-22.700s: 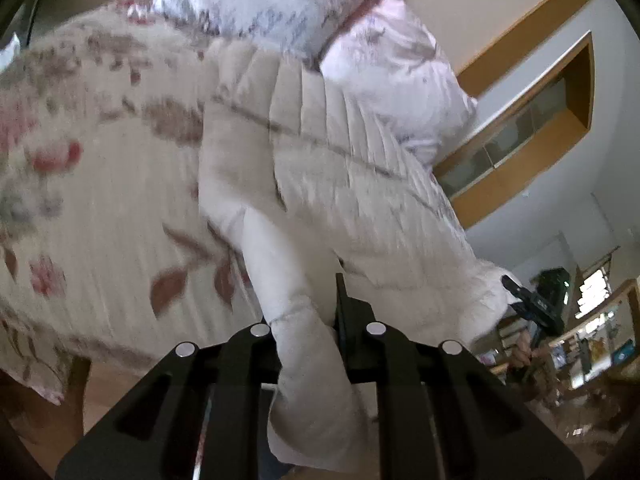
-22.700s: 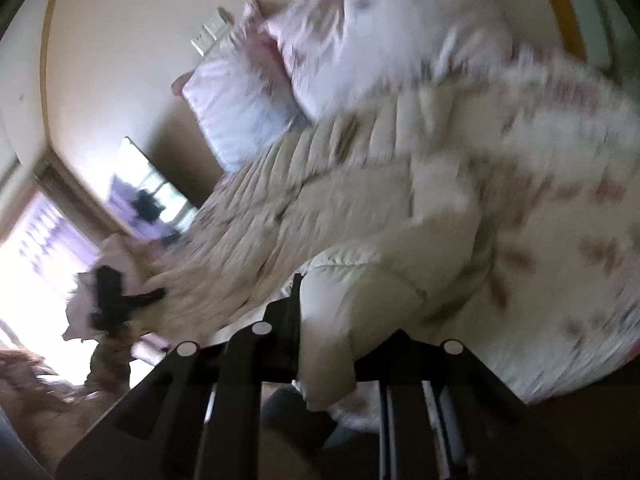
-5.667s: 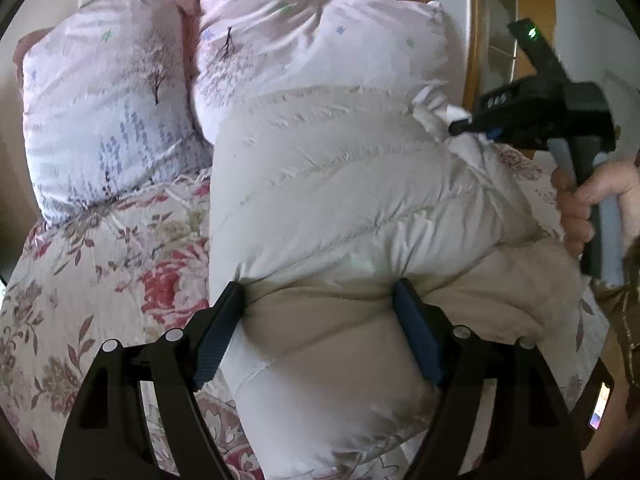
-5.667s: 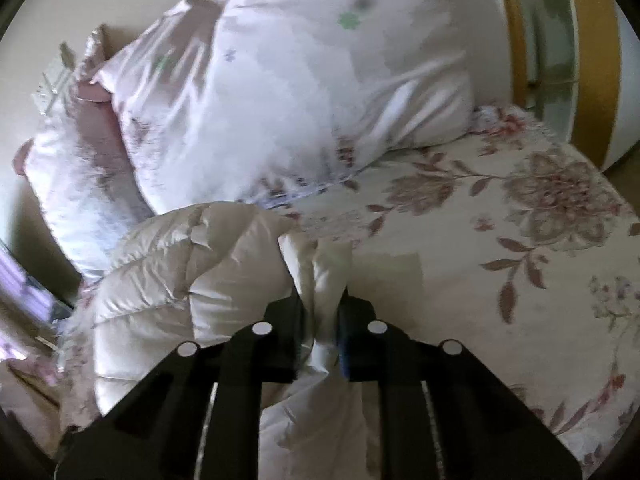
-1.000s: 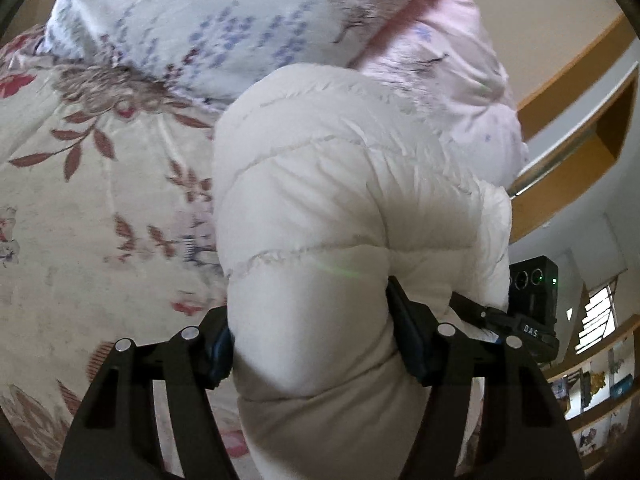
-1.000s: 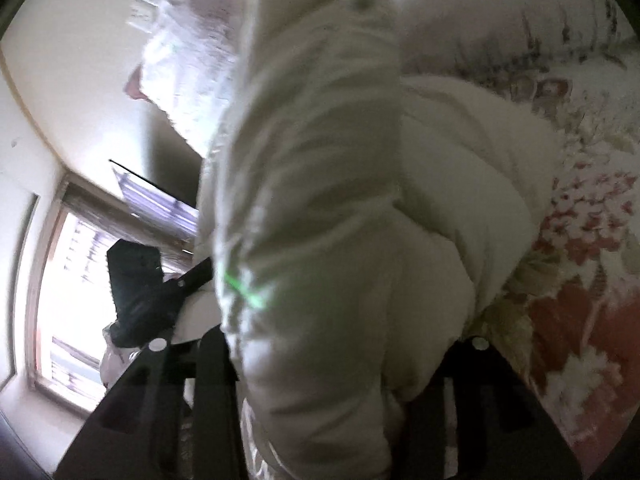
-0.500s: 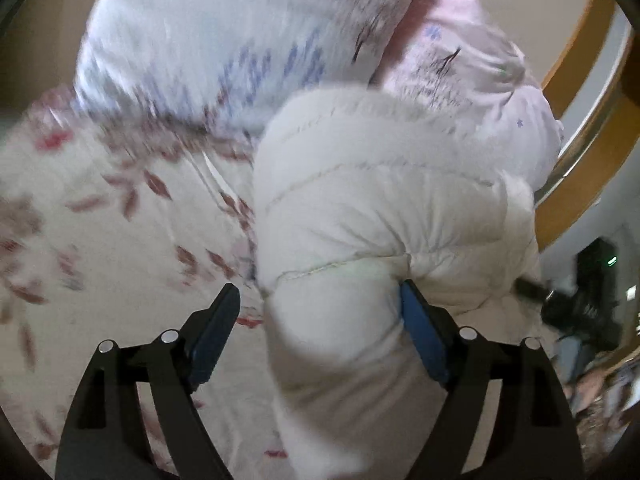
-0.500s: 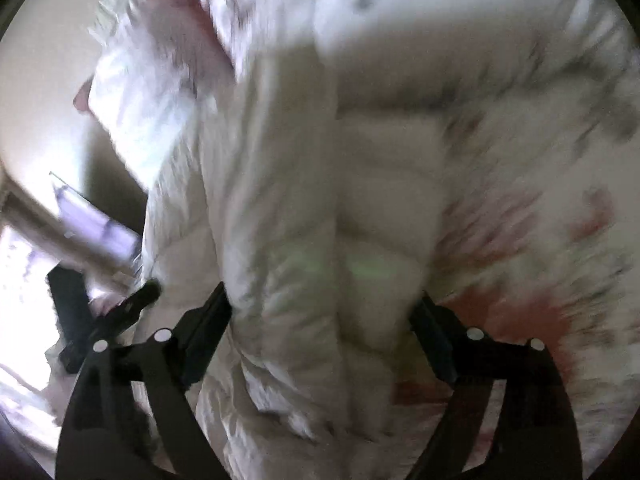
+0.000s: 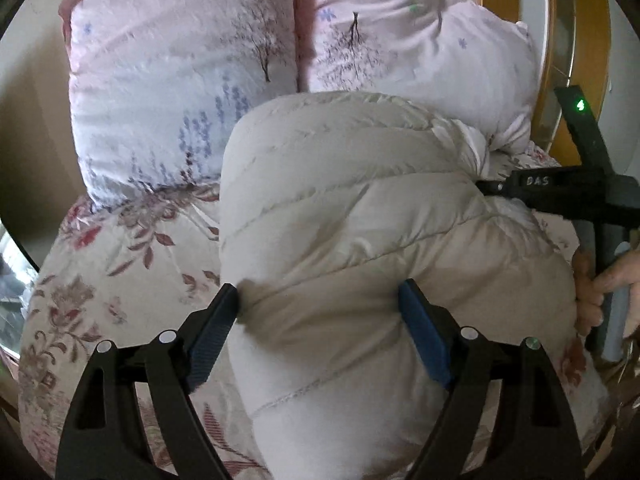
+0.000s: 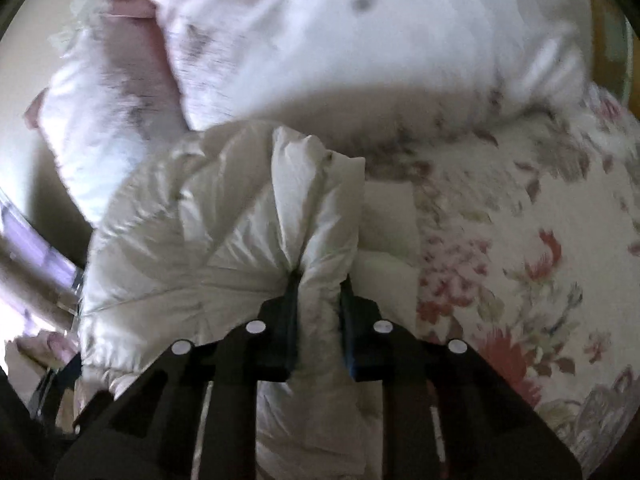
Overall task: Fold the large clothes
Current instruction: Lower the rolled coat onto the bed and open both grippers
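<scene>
A cream quilted down jacket (image 9: 352, 248), already doubled into a thick bundle, was seen lying on a floral bedspread (image 9: 100, 280), with two pale pink pillows (image 9: 180, 80) just beyond it.

The left gripper (image 9: 320, 320) was spread wide around the near end of the bundle; both blue pads (image 9: 424, 340) were pressed into the padding, so the roll was held across its full thickness. Its jaws had just been opening, with the jacket between them. Ahead and to the right of this claw, the right gripper (image 9: 560, 192) was seen in a person's hand (image 9: 600, 284), at the far right edge of the jacket.

In the right wrist view, the right gripper (image 10: 318, 300) was drawn narrow and clamped on a ridge of the jacket (image 10: 224, 240), which bulged ahead and to the left of the fingers; its jaws had just been closing on that fold. Bedspread (image 10: 520, 220) lay to the claw's right.

The step in hand was judged to be the compacting and squaring of a late fold. The next move was thought to call for the pinched ridge to be tucked or laid flat while the springy padding was kept compressed.
</scene>
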`<state>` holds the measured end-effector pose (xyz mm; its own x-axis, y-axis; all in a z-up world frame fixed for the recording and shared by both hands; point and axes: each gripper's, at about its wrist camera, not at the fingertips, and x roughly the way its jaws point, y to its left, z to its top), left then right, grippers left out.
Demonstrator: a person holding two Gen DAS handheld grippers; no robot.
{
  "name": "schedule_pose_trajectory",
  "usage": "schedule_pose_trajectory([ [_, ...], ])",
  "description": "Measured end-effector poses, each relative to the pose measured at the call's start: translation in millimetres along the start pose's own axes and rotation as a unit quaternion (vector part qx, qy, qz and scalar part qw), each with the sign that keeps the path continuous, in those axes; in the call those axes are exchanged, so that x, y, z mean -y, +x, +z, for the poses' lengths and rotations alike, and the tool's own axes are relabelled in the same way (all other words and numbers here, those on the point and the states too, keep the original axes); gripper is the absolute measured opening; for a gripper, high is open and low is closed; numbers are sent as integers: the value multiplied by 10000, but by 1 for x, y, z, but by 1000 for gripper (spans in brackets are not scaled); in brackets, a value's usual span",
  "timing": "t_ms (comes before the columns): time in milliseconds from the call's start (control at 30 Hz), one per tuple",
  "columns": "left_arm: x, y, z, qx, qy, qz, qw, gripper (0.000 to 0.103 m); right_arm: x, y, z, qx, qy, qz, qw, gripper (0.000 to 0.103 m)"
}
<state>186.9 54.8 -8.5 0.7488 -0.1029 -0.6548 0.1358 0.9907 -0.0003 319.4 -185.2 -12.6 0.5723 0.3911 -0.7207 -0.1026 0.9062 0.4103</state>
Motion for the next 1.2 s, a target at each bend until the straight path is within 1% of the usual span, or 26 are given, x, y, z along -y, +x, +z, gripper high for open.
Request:
schedule_pose_trajectory([
  [133, 9, 2, -1, 32, 79, 87, 9999, 86, 5, 9, -3, -120, 6, -322, 9994, 20],
  [200, 12, 3, -1, 13, 83, 155, 9998, 87, 6, 8, -5, -135, -13, -434, 9990, 29],
  [233, 12, 4, -2, -8, 68, 172, 9998, 87, 7, 7, -5, -116, -30, -461, 9989, 36],
  [267, 12, 4, -2, -25, 50, 188, 9998, 87, 7, 1, -7, -43, -55, -508, 9987, 40],
  [300, 11, 4, -2, -41, 32, 202, 9998, 87, 7, -7, -11, 40, -96, -517, 9986, 41],
  [433, 9, 1, -5, -54, -27, 234, 9997, 87, -2, -50, -29, 391, -399, -395, 9977, 43],
  [500, 9, -1, -6, -50, -68, 240, 9997, 88, -6, -73, -46, 537, -509, -242, 9970, 44],
  [567, 9, -4, -9, -45, -112, 208, 9997, 89, -10, -89, -62, 566, -619, -89, 9964, 44],
  [633, 7, -9, -13, -33, -188, 161, 9997, 93, -14, -101, -78, 597, -756, 9, 9953, 44],
  [700, 5, -16, -19, 38, -282, 81, 9996, 94, -21, -110, -95, 596, -928, 52, 9939, 44],
  [800, 2, -22, -26, 100, -363, 26, 9993, 96, -30, -107, -113, 423, -1144, 27, 9925, 43],
  [900, 1, -16, -30, -9, -430, -16, 9991, 96, -31, -74, -117, -62, -1213, -247, 9923, 43],
  [1000, 2, -22, -36, 47, -472, -68, 9989, 96, -31, -69, -115, -73, -1173, -308, 9926, 45],
  [1033, 2, -25, -38, 92, -453, -80, 9989, 98, -33, -75, -117, 17, -1174, -301, 9926, 48],
  [1100, 1, -35, -45, 219, -450, -33, 9987, 102, -35, -87, -122, 200, -1249, -337, 9914, 65],
  [1133, 0, -40, -49, 269, -469, -17, 9985, 102, -36, -95, -126, 326, -1285, -421, 9903, 81],
  [1167, -1, -44, -53, 294, -497, -17, 9983, 102, -36, -101, -129, 425, -1295, -486, 9895, 91],
  [1200, -3, -47, -58, 303, -543, -23, 9981, 102, -36, -107, -134, 539, -1303, -533, 9886, 93],
])
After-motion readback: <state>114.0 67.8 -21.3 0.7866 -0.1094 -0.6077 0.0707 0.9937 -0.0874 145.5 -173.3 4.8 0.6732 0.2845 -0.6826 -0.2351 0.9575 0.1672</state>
